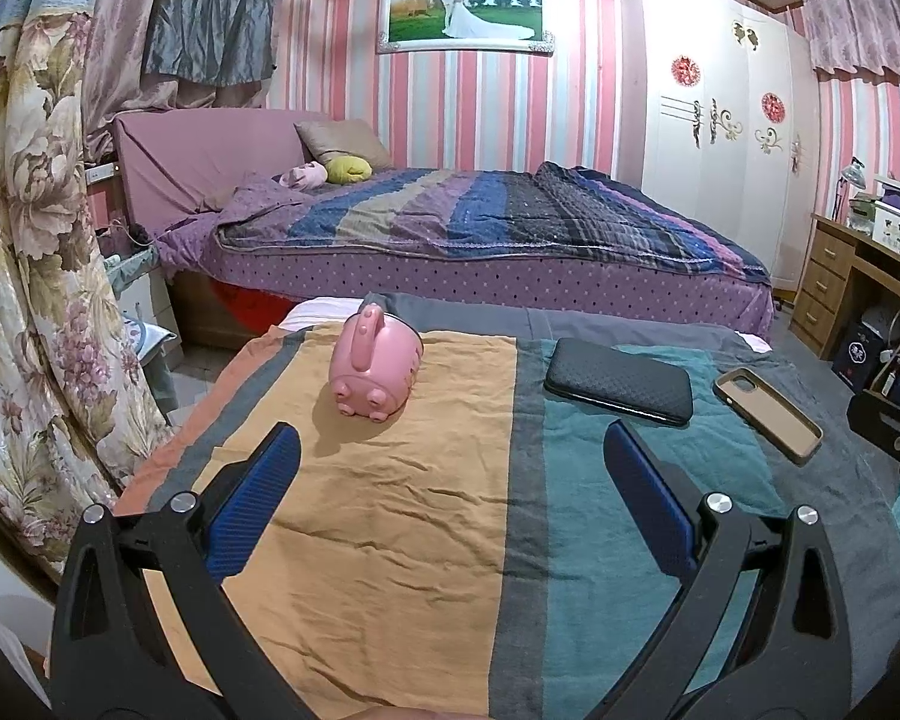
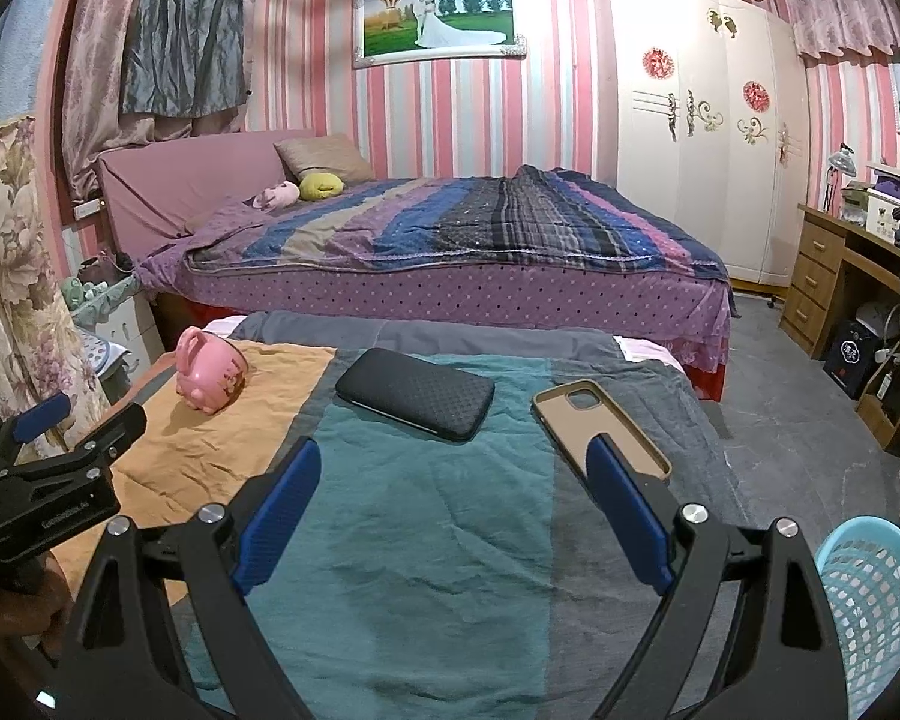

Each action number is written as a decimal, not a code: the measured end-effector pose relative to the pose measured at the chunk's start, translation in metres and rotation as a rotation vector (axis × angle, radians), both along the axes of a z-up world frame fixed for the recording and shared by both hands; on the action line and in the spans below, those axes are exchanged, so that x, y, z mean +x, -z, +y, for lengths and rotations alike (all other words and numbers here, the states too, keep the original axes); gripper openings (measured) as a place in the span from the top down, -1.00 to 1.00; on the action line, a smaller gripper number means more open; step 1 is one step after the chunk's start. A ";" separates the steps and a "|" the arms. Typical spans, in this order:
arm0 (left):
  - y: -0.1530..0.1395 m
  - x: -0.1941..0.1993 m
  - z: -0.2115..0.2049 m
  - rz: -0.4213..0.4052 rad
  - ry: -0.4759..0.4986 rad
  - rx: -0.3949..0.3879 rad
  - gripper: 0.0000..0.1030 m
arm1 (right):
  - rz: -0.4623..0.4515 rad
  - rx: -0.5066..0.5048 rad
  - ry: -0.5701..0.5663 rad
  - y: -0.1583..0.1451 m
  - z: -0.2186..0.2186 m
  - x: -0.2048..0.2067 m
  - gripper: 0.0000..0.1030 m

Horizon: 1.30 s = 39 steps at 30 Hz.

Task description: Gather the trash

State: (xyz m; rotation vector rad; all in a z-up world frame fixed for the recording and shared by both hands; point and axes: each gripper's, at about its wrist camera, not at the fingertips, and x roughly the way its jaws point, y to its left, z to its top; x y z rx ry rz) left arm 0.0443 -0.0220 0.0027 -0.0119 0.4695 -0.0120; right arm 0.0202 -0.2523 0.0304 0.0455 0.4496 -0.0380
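A pink pig-shaped mug (image 1: 375, 369) lies on its side on the orange part of the striped cloth (image 1: 390, 528) over the table. To its right lie a black textured phone case (image 1: 618, 381) and an empty tan phone case (image 1: 768, 411). My left gripper (image 1: 450, 447) hovers open over the cloth, short of the mug, with nothing between its fingers. My right gripper (image 2: 453, 450) is open too, over the teal stripe; its right finger overlaps the near end of the tan case (image 2: 576, 414) in the picture. The black case (image 2: 417, 393) lies just ahead of it, and the mug (image 2: 210, 375) at far left.
A light blue mesh basket (image 2: 876, 600) stands on the floor at the table's right. Beyond the table are a large bed (image 1: 480, 228), a white wardrobe (image 1: 720, 138) and a wooden desk (image 2: 840, 276). Floral curtains (image 1: 36, 276) hang close on the left.
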 end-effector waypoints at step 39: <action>0.001 0.000 0.001 0.005 -0.004 -0.010 -0.90 | 0.003 -0.001 -0.001 0.000 0.005 -0.001 -0.71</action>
